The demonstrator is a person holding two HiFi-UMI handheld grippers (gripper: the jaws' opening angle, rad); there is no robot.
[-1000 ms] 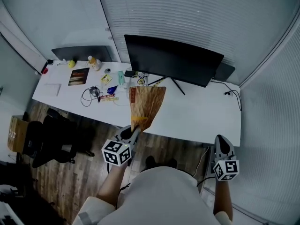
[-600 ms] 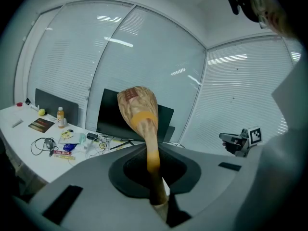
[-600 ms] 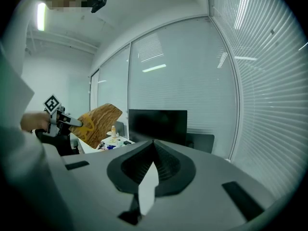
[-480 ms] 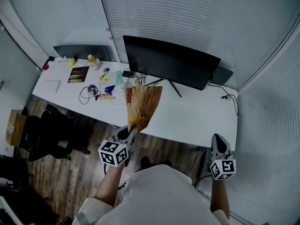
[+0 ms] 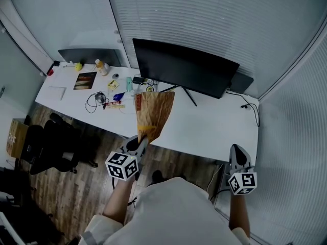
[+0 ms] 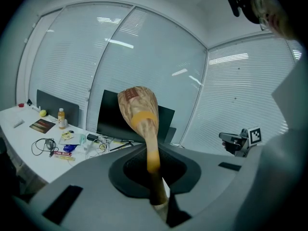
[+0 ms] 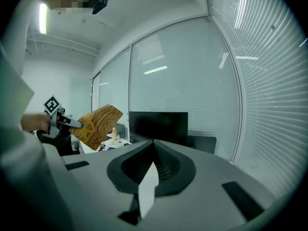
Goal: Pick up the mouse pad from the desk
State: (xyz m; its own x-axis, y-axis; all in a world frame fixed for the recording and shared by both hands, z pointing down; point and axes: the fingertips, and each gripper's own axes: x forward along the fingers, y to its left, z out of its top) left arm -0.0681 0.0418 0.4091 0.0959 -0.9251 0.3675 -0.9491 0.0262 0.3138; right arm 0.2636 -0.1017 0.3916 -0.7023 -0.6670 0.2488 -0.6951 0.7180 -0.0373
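Where blinds wall the room, white desk, monitor, wood floor.

We see a long white desk bearing a wide black monitor on its stand at twelve o'clock, while toward nine o'clock sit a bottle, a dark booklet, a white sheet at the far end, and a coiled black cable among small clutter.

1. Shirt: white, short sleeves.
2. Left gripper: grey shell, white cube with black square markers.
3. Right gripper: same grey shell, same marked cube.
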